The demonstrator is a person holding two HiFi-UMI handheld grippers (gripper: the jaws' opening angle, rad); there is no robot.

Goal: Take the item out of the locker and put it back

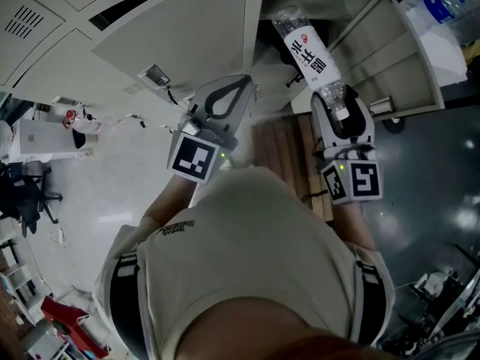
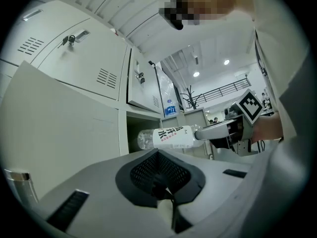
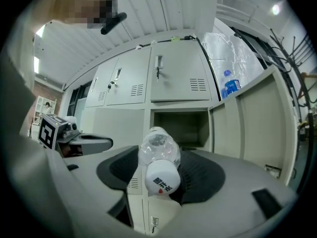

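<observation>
The right claw (image 3: 159, 182) is gripping the water bottle (image 3: 158, 155) near its neck, with the base pointing ahead of the claw at the open locker compartment (image 3: 181, 128). The bottle is outside the locker, so putting it back is probably the step in hand. The left claw (image 2: 159, 182) is hanging alongside, closed on nothing. Next, the right claw needs carrying straight forward into the opening before releasing.
</observation>
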